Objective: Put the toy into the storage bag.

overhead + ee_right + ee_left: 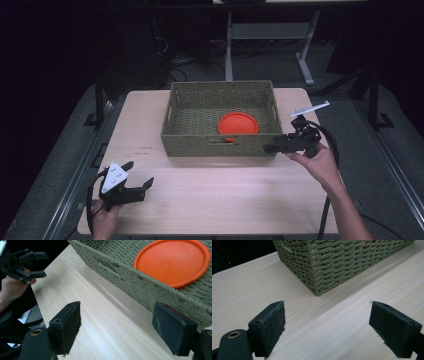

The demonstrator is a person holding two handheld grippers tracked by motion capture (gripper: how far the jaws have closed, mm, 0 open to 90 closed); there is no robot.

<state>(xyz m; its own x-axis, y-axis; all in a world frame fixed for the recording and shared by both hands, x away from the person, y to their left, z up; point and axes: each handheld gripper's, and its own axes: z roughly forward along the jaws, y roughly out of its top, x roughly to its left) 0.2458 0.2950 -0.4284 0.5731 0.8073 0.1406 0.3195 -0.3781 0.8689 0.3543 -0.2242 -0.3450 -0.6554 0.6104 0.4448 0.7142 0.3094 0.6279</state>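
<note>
Inside the woven basket (172,120) lies a round orange plate (238,123), right gripper (272,148) spread beside it

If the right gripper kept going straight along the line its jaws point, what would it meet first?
Probably the woven basket's near wall: the right gripper is open beside its corner, one jaw almost at the weave. The orange disc lies inside, behind that wall. Depth is uncertain.
</note>
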